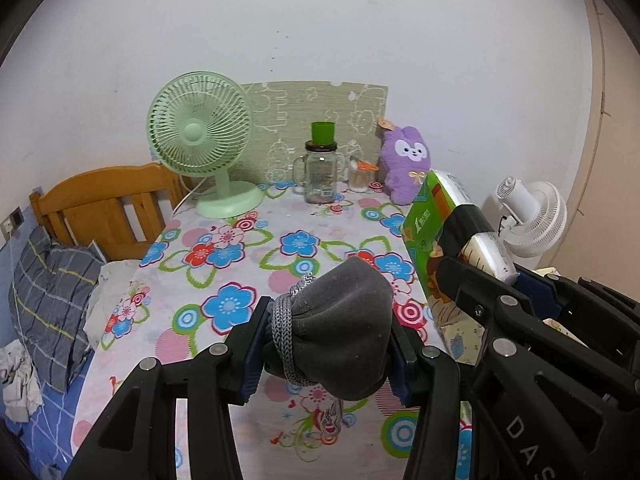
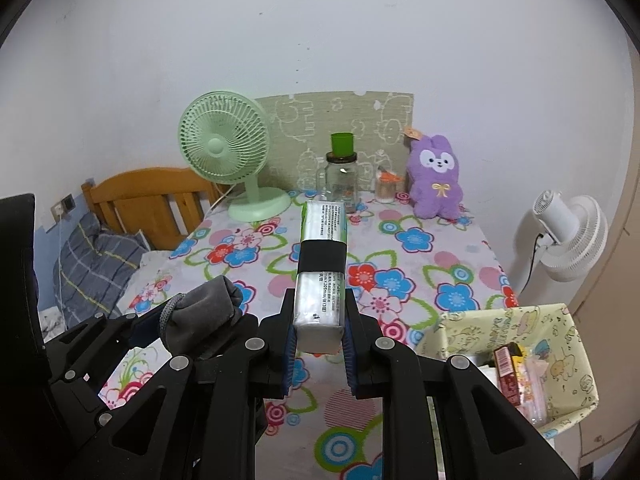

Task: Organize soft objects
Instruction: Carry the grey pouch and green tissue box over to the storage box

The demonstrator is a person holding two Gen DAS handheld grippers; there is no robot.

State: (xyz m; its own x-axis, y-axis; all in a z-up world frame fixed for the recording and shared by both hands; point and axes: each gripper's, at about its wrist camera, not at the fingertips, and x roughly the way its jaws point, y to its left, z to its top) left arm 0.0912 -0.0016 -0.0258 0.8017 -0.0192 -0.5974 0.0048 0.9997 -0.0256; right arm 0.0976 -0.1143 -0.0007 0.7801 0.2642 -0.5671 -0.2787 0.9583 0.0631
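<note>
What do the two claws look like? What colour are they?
Both claws are black, built from flat angular bars joined by round silver pins. The left claw and the right claw each have two fingers lined with ridged blue pads. White letters, "DAS", are printed on the right claw's side. No cables or sleeves show.

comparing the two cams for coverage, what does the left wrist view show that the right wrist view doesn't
Only the left wrist view shows the tissue pack's green printed face and crumpled white cloth on the bed.

Only the right wrist view shows the open cartoon-print fabric box holding a red packet.

Both show the grey drawstring pouch in the left tongs, the banded tissue pack in the right tongs, and the purple plush rabbit.
</note>
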